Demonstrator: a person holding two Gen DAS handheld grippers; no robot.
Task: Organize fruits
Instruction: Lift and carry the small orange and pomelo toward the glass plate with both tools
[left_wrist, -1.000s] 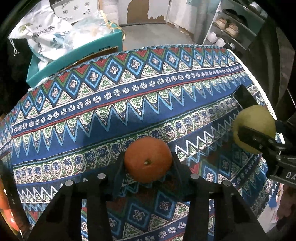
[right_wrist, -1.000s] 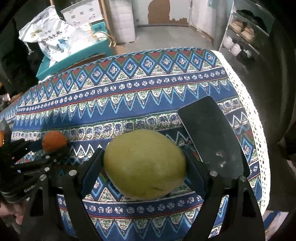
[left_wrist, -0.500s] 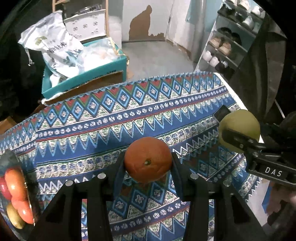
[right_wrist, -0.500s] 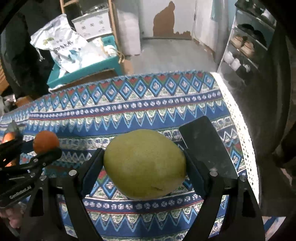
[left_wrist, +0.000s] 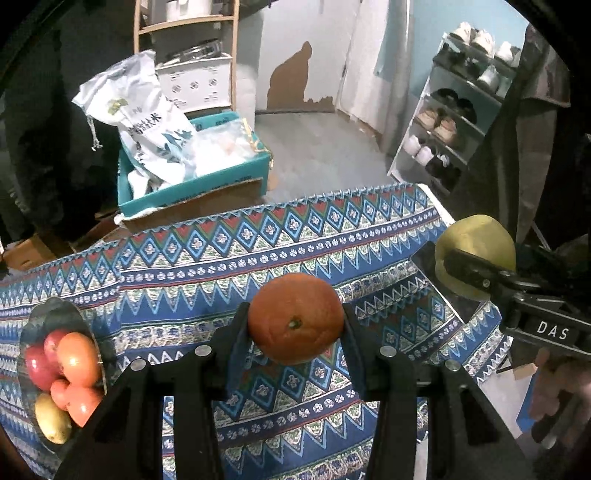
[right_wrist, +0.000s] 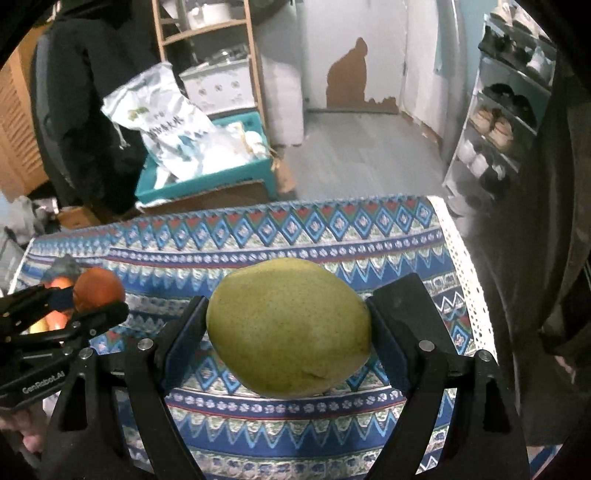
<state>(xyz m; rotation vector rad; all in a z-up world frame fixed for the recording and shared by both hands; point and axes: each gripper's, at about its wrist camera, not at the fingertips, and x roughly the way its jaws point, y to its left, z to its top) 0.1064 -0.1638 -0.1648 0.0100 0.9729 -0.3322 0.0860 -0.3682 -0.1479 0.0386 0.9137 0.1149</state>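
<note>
Two fruits are up off the surface (left_wrist: 207, 266): the left hand-held gripper (left_wrist: 295, 328) squeezes the orange (left_wrist: 295, 319), nearer the bowl (left_wrist: 51, 314) on its left, while the right hand-held gripper (right_wrist: 288, 332) squeezes the pear (right_wrist: 288, 326).

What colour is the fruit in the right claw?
Yellow-green with fine speckles; the fruit shows best in the right wrist view.

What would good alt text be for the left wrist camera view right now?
The left hand-held gripper grips an orange above a patterned blue tablecloth. At far left a metal bowl holds red, orange and yellow fruit; at right, the right hand-held gripper holds a yellow-green fruit.
</note>
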